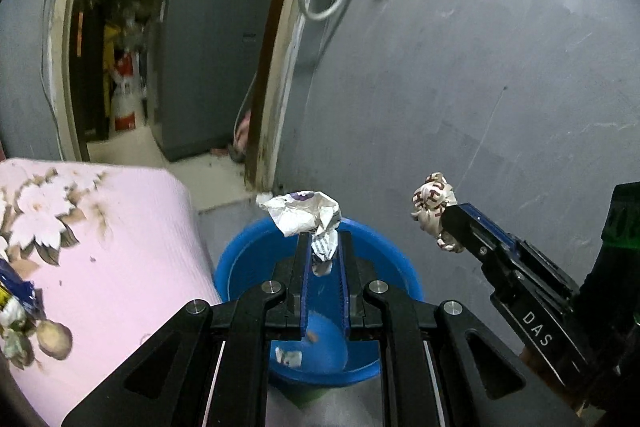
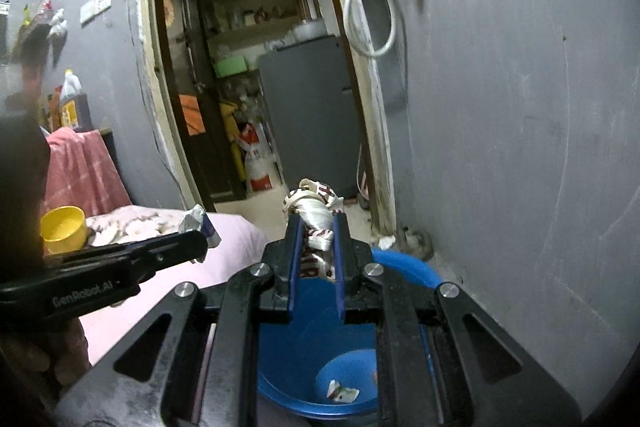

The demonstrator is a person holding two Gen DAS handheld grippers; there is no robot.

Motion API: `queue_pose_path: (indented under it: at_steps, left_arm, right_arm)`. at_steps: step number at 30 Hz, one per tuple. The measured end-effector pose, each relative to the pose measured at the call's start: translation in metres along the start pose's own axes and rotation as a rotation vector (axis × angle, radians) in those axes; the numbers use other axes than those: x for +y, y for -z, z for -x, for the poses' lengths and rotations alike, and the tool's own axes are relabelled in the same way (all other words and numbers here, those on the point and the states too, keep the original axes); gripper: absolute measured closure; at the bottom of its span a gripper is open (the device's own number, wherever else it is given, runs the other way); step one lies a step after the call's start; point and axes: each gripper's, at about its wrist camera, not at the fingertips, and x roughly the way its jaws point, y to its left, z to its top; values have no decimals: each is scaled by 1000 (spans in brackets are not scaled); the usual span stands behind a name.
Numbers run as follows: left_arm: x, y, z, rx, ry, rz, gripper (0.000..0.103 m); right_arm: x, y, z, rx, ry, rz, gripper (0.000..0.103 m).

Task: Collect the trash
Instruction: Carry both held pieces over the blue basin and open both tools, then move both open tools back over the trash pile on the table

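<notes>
Blue plastic bucket [image 1: 240, 267] sits directly below both grippers. The left gripper [image 1: 325, 247] pinches a crumpled white wrapper [image 1: 304, 213] above the rim — the right gripper [image 2: 316, 227], just beside it, clamps a brown-lettered wad [image 2: 316, 205]. Small scraps [image 2: 342, 393] lie on the bucket's bottom.

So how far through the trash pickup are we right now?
Done: one scrap already lies at the bottom of the blue bucket. In hand: the left gripper pinches a crumpled white wrapper over the bucket, and the right gripper grips a wadded red-and-white wrapper; neither has been dropped yet. Left: release both, then fetch the blue wrapper on the pink bedding.
</notes>
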Motion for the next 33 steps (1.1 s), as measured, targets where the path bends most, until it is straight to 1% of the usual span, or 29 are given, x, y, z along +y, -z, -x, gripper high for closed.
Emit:
queue_pose_path:
  at_steps: [3, 6, 8, 10, 14, 22, 27, 33]
  left_arm:
    - [5, 3, -13, 44, -2, 11, 92]
    - [11, 8, -24, 85, -6, 36, 89]
    - [17, 9, -29, 100, -3, 52, 82]
    - [20, 10, -31, 103, -6, 62, 78]
    - [23, 11, -27, 104, -13, 68, 77]
    - [28, 9, -5, 59, -37, 57, 77]
    - [30, 6, 22, 8, -56, 67, 76]
    - [44, -2, 67, -82, -109, 73, 75]
  right_arm:
    - [-6, 7, -12, 43, 9, -18, 57]
    - [-11, 11, -22, 80, 20, -35, 56]
    - [-14, 14, -25, 92, 22, -45, 55]
    - [-15, 16, -29, 104, 25, -51, 54]
    - [-15, 17, -31, 114, 28, -56, 48]
    - [-6, 11, -20, 89, 25, -46, 44]
    - [5, 1, -7, 55, 14, -36, 41]
    - [33, -15, 11, 1, -21, -6, 35]
